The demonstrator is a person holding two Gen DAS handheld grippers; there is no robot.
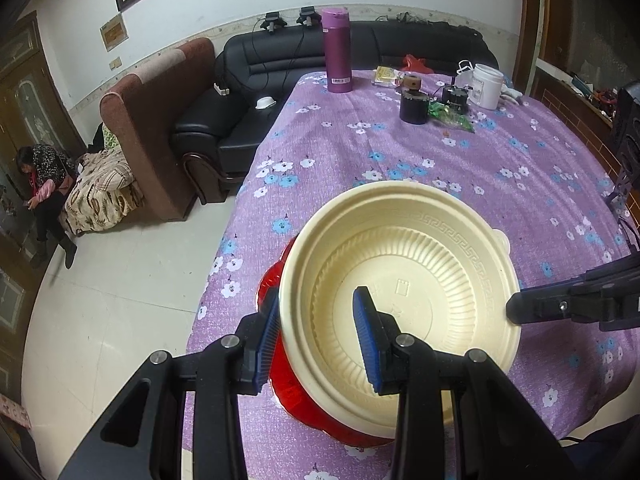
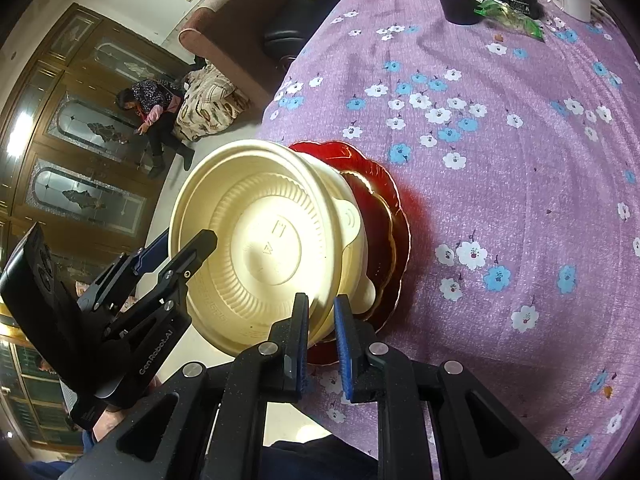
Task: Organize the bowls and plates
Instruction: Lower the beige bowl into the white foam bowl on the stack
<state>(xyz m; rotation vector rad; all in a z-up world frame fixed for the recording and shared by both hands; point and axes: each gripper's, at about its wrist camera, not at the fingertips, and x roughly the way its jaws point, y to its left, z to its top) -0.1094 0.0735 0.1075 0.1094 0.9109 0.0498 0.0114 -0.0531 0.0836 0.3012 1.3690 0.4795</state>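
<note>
- Currently mid-stacking: cream bowl (image 1: 400, 284) sits tilted over the red plates (image 2: 380, 216), near the table (image 1: 500, 168) edge on the sofa side.
- Left gripper (image 1: 316, 336): jaws spread, straddling the bowl's rim, one finger outside, one inside; not clearly clamped.
- Right gripper (image 2: 322, 336): jaws pinching the opposite rim, narrow gap.
- Next move, my read: level the bowl, seat it centred on the plates, then let go.
- Risk: stack is close to the table edge, floor just beyond.
- Open cloth toward the table's middle; purple flask (image 1: 337, 50) and jars well apart at the far edge.
</note>
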